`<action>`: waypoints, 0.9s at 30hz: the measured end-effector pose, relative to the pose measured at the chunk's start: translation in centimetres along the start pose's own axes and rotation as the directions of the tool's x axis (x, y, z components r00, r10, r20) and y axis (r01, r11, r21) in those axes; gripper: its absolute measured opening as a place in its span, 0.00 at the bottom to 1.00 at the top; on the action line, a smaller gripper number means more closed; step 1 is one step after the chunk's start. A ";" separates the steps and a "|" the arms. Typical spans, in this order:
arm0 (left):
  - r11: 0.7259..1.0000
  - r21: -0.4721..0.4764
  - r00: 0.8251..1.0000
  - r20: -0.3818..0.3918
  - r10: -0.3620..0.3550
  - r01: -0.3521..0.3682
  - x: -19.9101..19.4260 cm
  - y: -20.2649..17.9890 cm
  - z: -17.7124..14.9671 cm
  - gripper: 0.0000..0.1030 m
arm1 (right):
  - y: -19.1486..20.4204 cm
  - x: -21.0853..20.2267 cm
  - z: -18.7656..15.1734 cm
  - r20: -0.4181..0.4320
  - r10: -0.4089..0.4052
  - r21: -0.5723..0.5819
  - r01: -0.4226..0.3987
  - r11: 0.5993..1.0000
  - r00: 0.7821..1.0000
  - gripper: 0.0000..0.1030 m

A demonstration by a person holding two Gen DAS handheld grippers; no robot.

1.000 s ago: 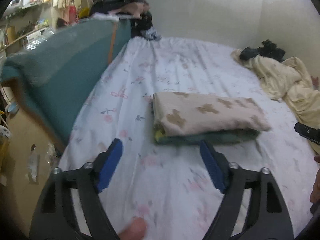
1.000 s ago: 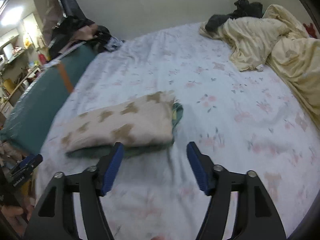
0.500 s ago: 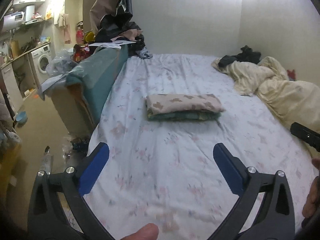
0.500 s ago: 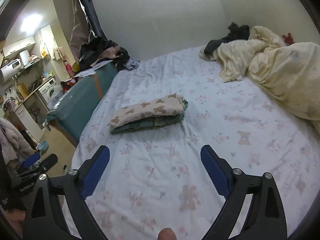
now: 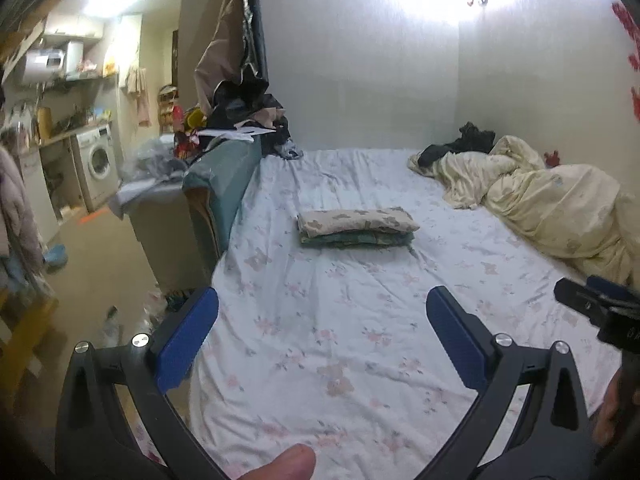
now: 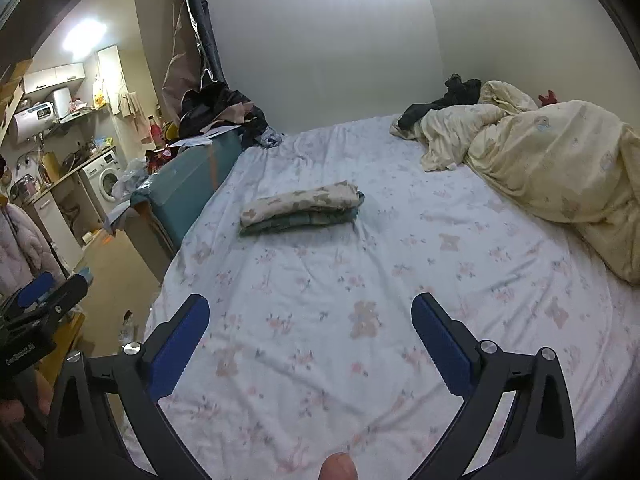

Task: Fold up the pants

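Observation:
The pants (image 5: 356, 227) lie folded in a flat stack, beige bear print on top and green below, on the floral bed sheet (image 5: 340, 344). They also show in the right wrist view (image 6: 302, 208). My left gripper (image 5: 322, 324) is open and empty, held well back from the pants over the near part of the bed. My right gripper (image 6: 310, 326) is open and empty, also far back. Each gripper shows at the edge of the other's view, the right one (image 5: 596, 308) and the left one (image 6: 44, 300).
A cream duvet (image 5: 560, 204) with dark clothes (image 5: 460, 146) is heaped along the bed's right side. A teal padded bench (image 5: 224, 176) piled with clothes stands along the left edge. Beyond it are the floor, a washing machine (image 5: 98, 160) and kitchen shelves.
Both grippers have pulled back and up from the folded pants, and their jaws have opened wider. The pants stay in place on the bed.

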State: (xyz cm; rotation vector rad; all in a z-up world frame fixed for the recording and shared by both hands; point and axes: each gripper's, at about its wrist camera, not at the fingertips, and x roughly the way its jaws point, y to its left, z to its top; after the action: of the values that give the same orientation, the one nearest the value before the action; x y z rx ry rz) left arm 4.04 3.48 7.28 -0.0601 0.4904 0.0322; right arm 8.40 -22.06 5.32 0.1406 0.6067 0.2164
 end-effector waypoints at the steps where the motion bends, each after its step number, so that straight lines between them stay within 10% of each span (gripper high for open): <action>1: 1.000 -0.010 1.000 -0.015 -0.008 0.008 -0.3 0.1 -0.4 0.99 | 0.3 -0.6 -0.3 0.005 0.003 -0.003 -0.003 1.000 1.000 1.00; 27: 1.000 -0.004 1.000 -0.011 0.003 -0.003 -2.4 -1.4 -7.3 0.99 | 1.0 -2.5 -8.9 0.063 -0.024 -0.076 0.029 0.997 0.998 1.00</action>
State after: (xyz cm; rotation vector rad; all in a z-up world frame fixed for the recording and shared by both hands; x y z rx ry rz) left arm -1.50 1.56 2.06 -0.0631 0.5014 0.0359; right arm 1.09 -21.08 -0.29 0.0644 0.5371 0.2088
